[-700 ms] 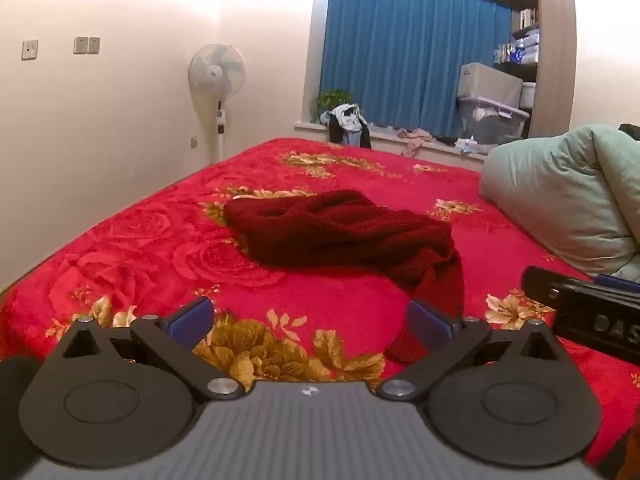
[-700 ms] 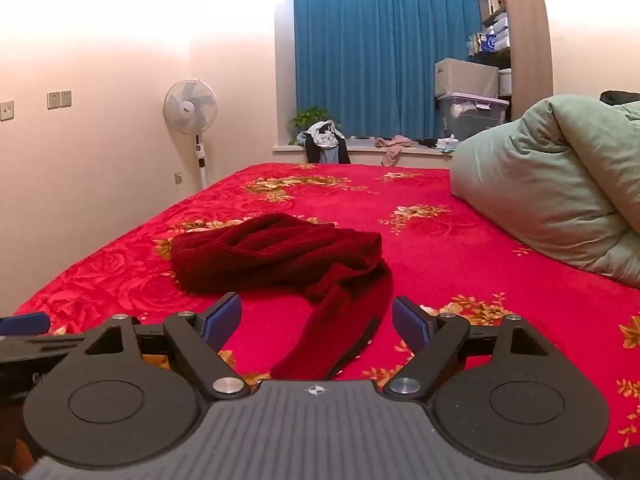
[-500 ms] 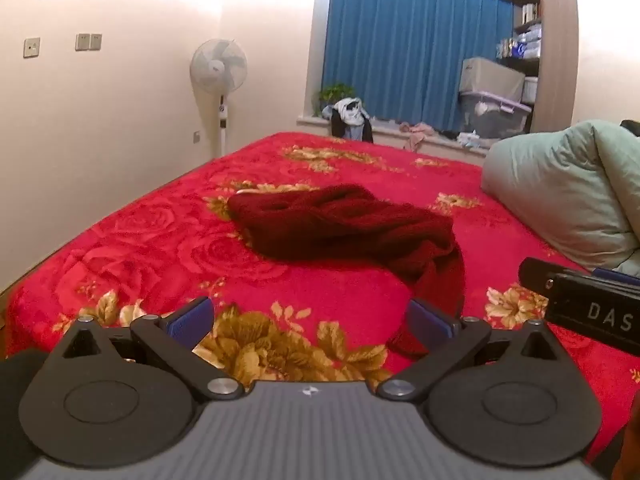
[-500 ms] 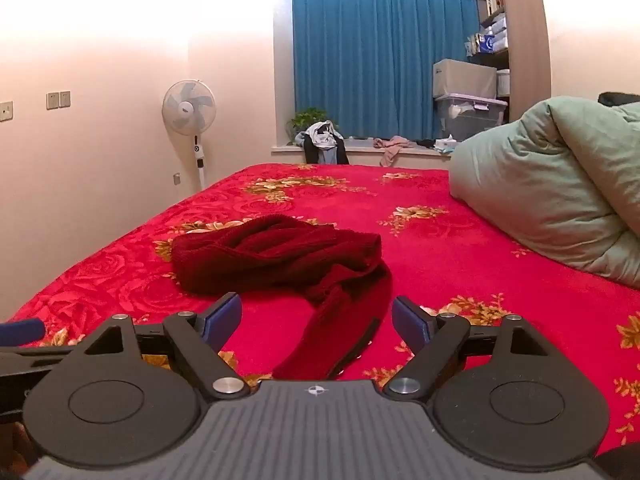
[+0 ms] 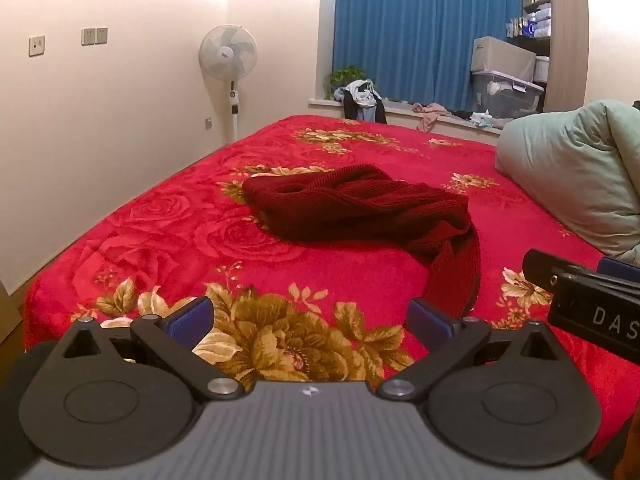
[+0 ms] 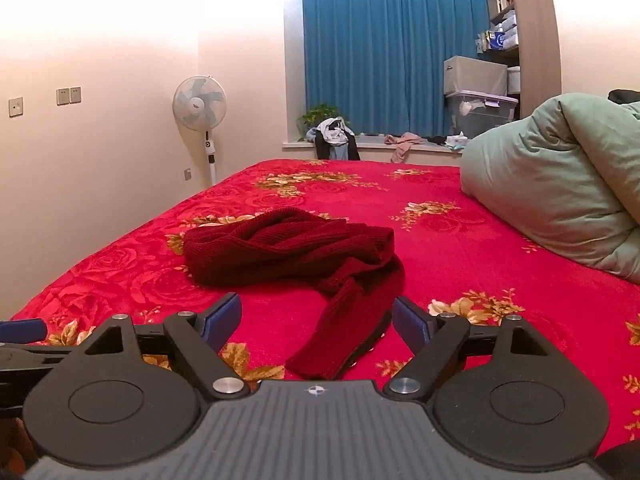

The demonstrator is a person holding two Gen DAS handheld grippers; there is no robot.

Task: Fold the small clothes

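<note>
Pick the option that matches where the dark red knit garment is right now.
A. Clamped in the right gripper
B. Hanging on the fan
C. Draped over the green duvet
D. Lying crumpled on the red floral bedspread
D: the dark red knit garment lies bunched on the red floral bedspread, with the open right gripper short of it.

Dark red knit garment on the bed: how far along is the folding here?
Nothing looks done: the dark red knit garment lies bunched on the red floral bedspread, one sleeve trailing forward. Nothing is in hand: left gripper and right gripper are both open and empty. Spreading it flat and all folding remain.
</note>
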